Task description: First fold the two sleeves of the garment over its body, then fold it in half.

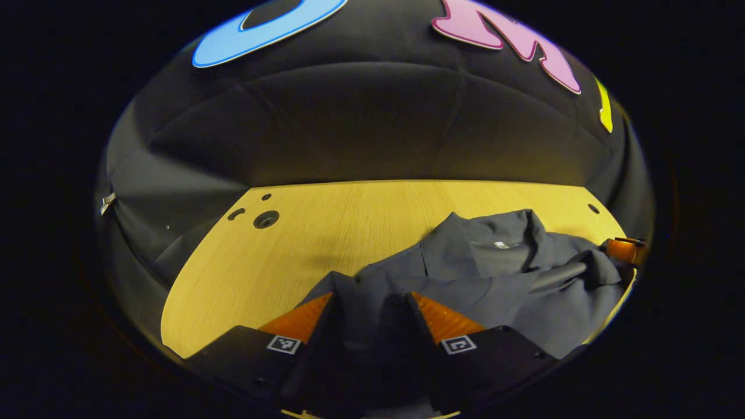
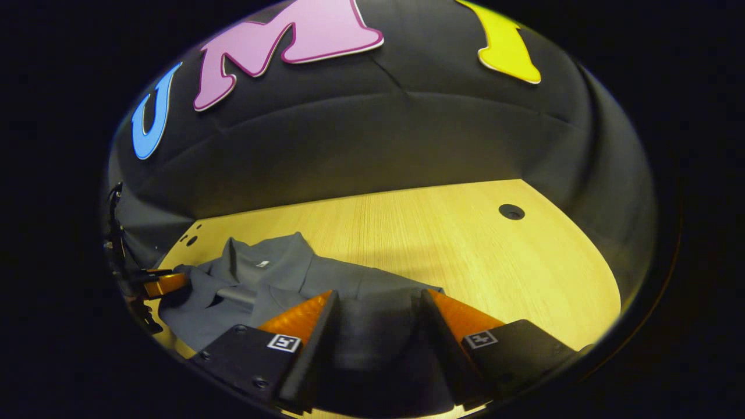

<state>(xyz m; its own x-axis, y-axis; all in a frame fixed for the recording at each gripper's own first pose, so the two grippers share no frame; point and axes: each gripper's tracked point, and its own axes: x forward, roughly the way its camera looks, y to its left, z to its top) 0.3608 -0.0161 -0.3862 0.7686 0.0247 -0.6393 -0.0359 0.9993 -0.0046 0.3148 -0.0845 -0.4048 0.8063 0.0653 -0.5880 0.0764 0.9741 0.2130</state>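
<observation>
Plainly, we are dealing with a soft, light thing: the grey garment (image 1: 495, 273) lies crumpled on the near part of the wooden table (image 1: 349, 221), collar toward the far side, and it will sag, drape and slide rather than hold any shape. We judge that a pinch through a sleeve edge or hem serves best, taken where the cloth lies in one layer, so the fold does not drag the body along.

Our left claw (image 1: 369, 305) stands fairly wide with dark cloth lying between its fingers; whether the fingers press on that cloth we cannot tell. Our right claw (image 2: 378, 302) stands likewise wide over the garment's near right edge (image 2: 372, 291), and contact there is equally unclear.

Both sleeves are hard to make out among the grey folds. The garment's near hem is cut off behind the claws, and the other claw (image 1: 625, 250) shows as little more than a tip at the garment's right side.
</observation>
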